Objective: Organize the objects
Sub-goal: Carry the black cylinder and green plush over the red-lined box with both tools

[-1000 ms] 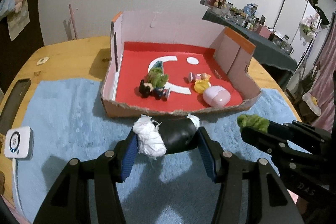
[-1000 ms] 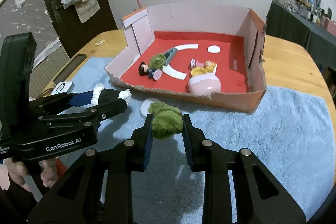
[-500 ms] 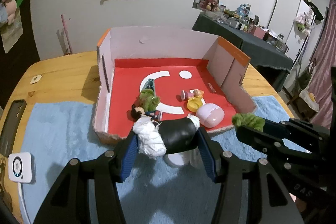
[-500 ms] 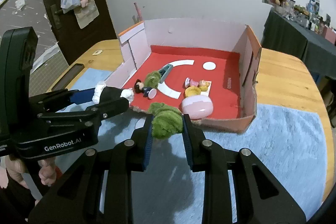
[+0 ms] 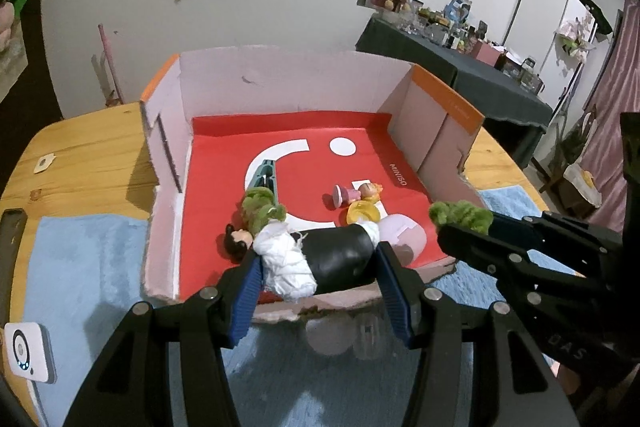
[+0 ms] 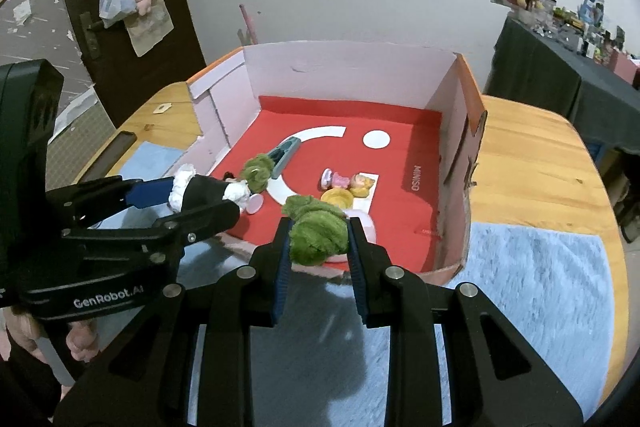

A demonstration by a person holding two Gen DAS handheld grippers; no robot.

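Note:
My left gripper (image 5: pixel 316 279) is shut on a black roll with white wrapped ends (image 5: pixel 320 259), held crosswise above the near wall of the red-floored cardboard box (image 5: pixel 280 95). My right gripper (image 6: pixel 318 247) is shut on a green fuzzy tuft (image 6: pixel 316 231) over the same near wall, and that tuft (image 5: pixel 460 215) shows at the right of the left wrist view. Inside the box lie a dark-haired doll with green fuzz (image 5: pixel 256 211), a teal clip (image 5: pixel 266 175), a small pink and yellow figure (image 5: pixel 356 193), a yellow cup (image 5: pixel 362 213) and a pale pink oval case (image 5: pixel 402 235).
The box stands on a round wooden table (image 6: pixel 532 155) with a blue fleece mat (image 6: pixel 540 287) under its near side. A white square device (image 5: pixel 28 353) and a dark phone (image 5: pixel 10 235) lie at the table's left edge. A hand (image 6: pixel 76 339) holds the left tool.
Both grippers have moved forward and slightly up with their loads, from over the blue mat to over the box's near wall. The box fills more of each view.

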